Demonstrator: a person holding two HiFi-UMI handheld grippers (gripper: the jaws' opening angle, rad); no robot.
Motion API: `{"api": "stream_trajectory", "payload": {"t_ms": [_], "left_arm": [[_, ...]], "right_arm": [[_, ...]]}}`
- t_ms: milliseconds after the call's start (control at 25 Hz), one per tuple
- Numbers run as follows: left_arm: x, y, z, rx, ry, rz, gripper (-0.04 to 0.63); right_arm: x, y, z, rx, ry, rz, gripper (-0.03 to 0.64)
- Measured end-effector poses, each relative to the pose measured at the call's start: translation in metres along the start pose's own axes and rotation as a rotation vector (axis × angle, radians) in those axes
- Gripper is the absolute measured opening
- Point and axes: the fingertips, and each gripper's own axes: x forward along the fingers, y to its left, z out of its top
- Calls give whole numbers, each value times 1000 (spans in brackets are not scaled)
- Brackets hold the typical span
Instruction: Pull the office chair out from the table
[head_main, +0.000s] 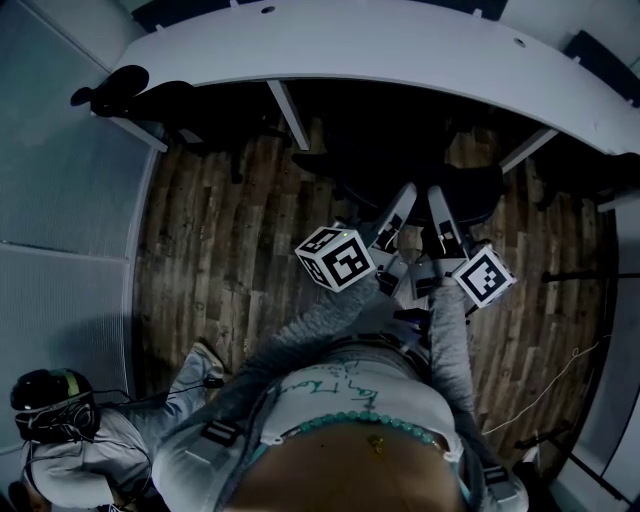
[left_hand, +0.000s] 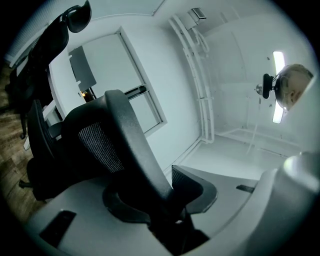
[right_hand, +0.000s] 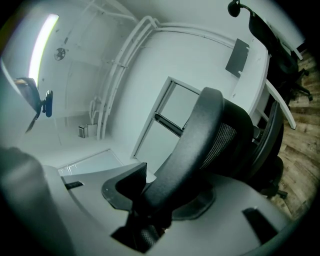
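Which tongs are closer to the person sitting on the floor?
Left. The left tongs grip the chair on the side facing the seated person; the right tongs grip it just beyond, farther away.

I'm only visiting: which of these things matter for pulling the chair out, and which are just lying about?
In the job: office chair, its backrest clamped by the left gripper and the right gripper; white table.

Just about: second black chair at the table's left end; person low at the lower left; cable on the wooden floor.
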Motion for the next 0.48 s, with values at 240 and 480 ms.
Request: {"api": "stream_trajectory", "payload": {"t_ms": [240, 480], "left_arm": [[-33, -24, -27, 10, 2, -30, 147], [-60, -40, -41, 15, 0, -49, 147]], "right_arm": [[-45, 12, -15, -9, -19, 7, 153], [-74, 26, -29, -22, -32, 17, 153]]}}
